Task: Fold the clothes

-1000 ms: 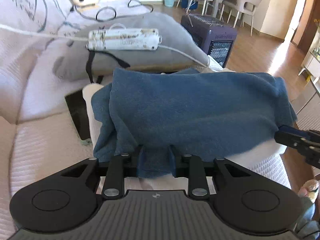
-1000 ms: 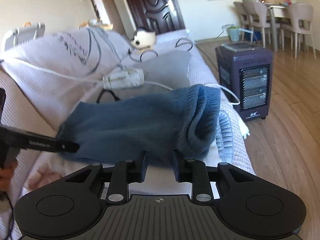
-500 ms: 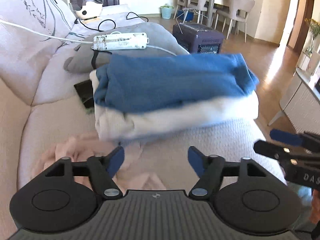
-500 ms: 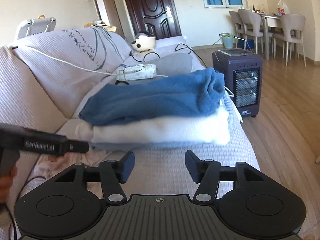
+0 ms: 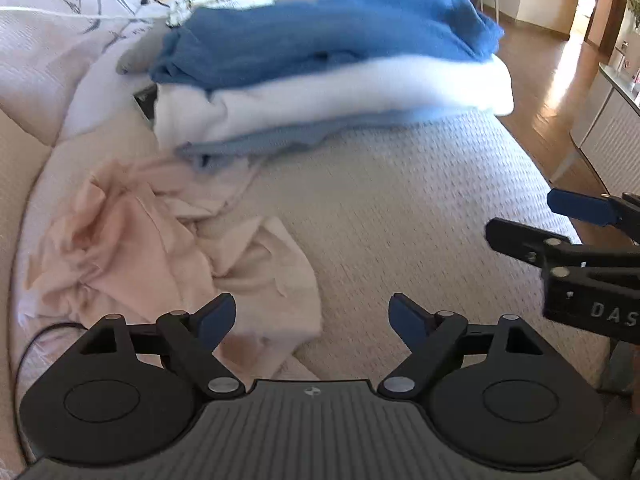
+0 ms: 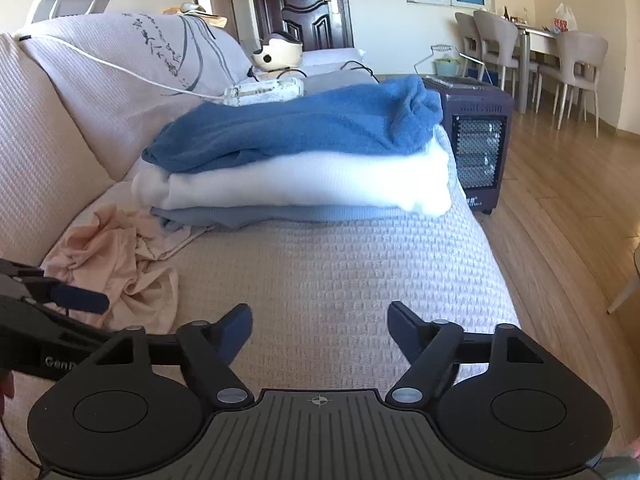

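The left tool [image 5: 312,316] stands wide apart with nothing between its blue-tipped fingers, low over the sofa [image 5: 400,208] seat. Just beyond its left finger lies a crumpled pink garment [image 5: 160,248], thin and limp, bunched in soft creases against the sofa's back cushion. The right tool [image 6: 320,320] is also spread wide and grips nothing; in its own view the pink garment [image 6: 120,264] sits to the near left, well apart from its fingers, and bare seat lies ahead. The seat cover is cream with a woven, waffle-like grain.

Farther along the seat rests a stack of folded clothes: a pale blue knit [image 6: 280,213] at the bottom, a thick white fleecy piece [image 6: 300,184] on it, and a deep blue fuzzy towel-like piece [image 6: 304,128] on top, its right end rolled in a lump. Beyond the stack a white power strip [image 6: 264,90] lies on a grey cushion [image 6: 336,79]. On the wooden floor right of the sofa stands a dark boxy heater [image 6: 476,140] with a wire grille.
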Demonstrator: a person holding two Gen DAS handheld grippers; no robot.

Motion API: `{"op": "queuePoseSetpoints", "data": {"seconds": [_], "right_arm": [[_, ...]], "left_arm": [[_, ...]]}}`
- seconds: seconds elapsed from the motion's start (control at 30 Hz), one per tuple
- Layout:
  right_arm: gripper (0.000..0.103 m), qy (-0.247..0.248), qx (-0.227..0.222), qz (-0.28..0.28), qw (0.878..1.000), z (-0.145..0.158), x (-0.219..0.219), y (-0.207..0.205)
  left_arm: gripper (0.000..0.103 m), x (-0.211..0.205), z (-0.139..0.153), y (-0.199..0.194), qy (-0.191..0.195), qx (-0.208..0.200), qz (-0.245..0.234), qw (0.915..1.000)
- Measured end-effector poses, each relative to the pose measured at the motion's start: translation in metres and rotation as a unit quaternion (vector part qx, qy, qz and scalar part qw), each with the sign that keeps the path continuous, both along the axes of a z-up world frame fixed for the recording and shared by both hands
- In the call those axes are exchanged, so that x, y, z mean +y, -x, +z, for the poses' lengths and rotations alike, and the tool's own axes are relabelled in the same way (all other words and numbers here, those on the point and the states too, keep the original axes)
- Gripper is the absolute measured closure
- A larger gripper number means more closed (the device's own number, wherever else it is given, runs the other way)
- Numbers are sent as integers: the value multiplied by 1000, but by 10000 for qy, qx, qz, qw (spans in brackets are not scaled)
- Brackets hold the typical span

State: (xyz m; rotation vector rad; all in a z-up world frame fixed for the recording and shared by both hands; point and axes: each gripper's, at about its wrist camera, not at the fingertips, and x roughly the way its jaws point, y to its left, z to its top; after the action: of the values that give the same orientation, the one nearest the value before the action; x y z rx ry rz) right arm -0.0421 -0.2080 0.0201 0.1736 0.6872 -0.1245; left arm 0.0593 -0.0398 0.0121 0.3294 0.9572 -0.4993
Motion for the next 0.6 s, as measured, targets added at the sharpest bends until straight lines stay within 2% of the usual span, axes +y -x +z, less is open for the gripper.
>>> {"op": "queuePoseSetpoints", "data": {"seconds": [0.2, 0.3, 0.43, 0.6], "right_arm": [[23, 151, 610, 127, 9979, -27, 5, -9], [22, 273, 769, 260, 9963, -34, 10, -13], [9, 239, 805, 331, 9959, -39, 10, -17], [1, 456, 929, 326, 9941, -43, 13, -20]], "left_arm": [[15, -1, -32, -6, -224, 443, 172, 9986], [2, 10, -42, -12, -23, 588, 427, 9974], [0, 20, -51, -19, 164, 747, 469, 9960], [0, 22, -54, -21, 196, 764, 459, 9958]]}}
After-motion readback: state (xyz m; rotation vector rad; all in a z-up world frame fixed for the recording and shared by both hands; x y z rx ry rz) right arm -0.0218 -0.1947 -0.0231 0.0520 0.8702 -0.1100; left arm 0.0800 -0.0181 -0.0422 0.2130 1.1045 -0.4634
